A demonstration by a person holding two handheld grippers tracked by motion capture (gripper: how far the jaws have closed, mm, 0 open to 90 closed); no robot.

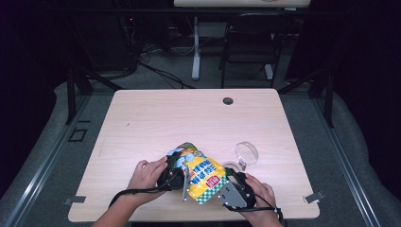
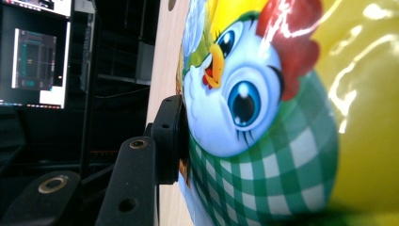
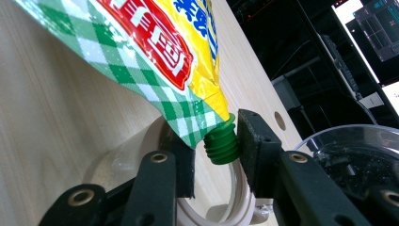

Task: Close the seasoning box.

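Note:
A shiny pouch (image 1: 201,172) printed with a cartoon chicken, yellow with green checks, is held tilted just above the table's near edge. My left gripper (image 1: 181,174) is shut on its body; in the left gripper view one black pad (image 2: 168,136) presses the pouch (image 2: 263,141), and the other jaw is hidden behind it. My right gripper (image 3: 217,153) is shut on the pouch's green screw cap (image 3: 222,143), which points down over a white cup (image 3: 141,141). In the high view the right gripper (image 1: 230,174) sits at the pouch's right corner.
A clear round container (image 1: 247,153) stands just right of the white cup (image 1: 231,166); in the right gripper view this container (image 3: 348,155) is close beside my right jaw. The wooden table (image 1: 142,118) has a cable hole (image 1: 228,100) at the back. A chair (image 1: 250,42) stands beyond it.

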